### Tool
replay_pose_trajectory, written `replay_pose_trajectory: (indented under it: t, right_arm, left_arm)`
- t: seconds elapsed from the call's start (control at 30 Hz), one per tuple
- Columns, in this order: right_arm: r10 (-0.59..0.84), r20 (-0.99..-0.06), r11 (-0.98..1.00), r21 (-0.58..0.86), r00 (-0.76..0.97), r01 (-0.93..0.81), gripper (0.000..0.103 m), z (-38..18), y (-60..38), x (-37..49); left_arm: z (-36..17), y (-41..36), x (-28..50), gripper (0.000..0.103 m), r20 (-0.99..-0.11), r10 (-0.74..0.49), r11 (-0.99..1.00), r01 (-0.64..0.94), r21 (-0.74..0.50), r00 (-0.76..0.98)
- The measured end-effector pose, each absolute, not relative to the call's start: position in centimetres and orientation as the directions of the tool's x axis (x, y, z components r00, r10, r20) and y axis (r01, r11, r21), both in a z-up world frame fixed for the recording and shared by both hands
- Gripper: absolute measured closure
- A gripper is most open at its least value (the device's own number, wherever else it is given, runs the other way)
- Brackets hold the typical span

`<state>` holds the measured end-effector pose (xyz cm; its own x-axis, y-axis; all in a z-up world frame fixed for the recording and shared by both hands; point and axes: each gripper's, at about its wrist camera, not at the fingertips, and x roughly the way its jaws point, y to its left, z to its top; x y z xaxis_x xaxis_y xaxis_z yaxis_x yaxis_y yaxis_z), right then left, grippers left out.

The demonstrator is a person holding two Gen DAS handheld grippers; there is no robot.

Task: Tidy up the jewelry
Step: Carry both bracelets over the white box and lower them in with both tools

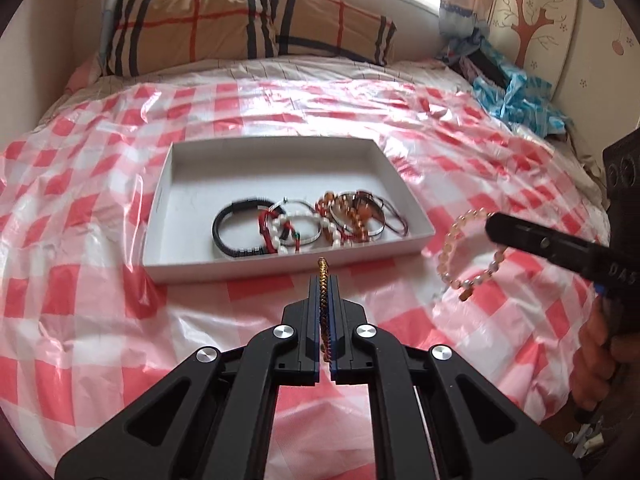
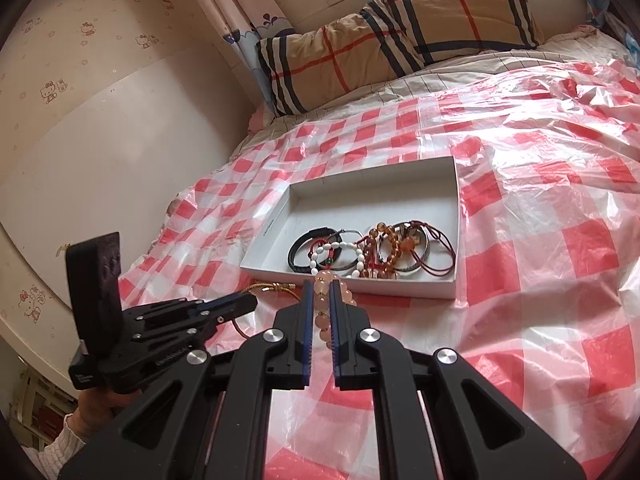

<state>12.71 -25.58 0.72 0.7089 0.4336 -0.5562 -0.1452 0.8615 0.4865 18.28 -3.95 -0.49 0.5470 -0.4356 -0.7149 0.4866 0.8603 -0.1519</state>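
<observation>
1. Jewelry sat mostly in the white box (image 1: pixel 404 188) on the bed's red-checked plastic sheet (image 1: pixel 100 208), bunched toward the near wall: a black band (image 1: pixel 224 226), a white bead bracelet (image 1: pixel 298 228) and amber beads (image 1: pixel 352 216) overlapping.
2. Left tool (image 1: pixel 325 280) was pressed together on a gold braided cord bracelet (image 1: pixel 322 270), held edge-on just short of the box's near wall.
3. Right tool (image 2: pixel 321 292) was pinching a pale pink bead bracelet (image 2: pixel 325 280), which hung in a loop beside the box's right corner in the left wrist view.
4. Risk, as I judged it: both pieces were still outside the box, so letting go too soon would drop them onto the slick, crumpled sheet.
5. Another risk: the thin cord had little bite between the pads and could slip out.
6. Dropping either piece onto the crowded pile could tangle it with the cords there; the box's far half was bare.
</observation>
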Motion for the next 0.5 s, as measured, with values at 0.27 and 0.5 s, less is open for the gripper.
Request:
replay_pose_trajectory:
  t: [0.27,0.5]
  right_arm:
    - [0.421,-0.541,0.866,0.478,0.728,-0.146,0.095,0.9,-25.9,15.0]
    - [0.403,-0.534,0.875,0.463,0.743,-0.142,0.095,1.0,-26.2,17.2]
  left_arm:
    - [0.6,-4.9,20.6,0.100,-0.681,-0.466,0.853,0.492,-0.175,0.565]
    - [0.7,-6.5,22.5,0.100,-0.658,-0.492,0.842,0.502,-0.194,0.570]
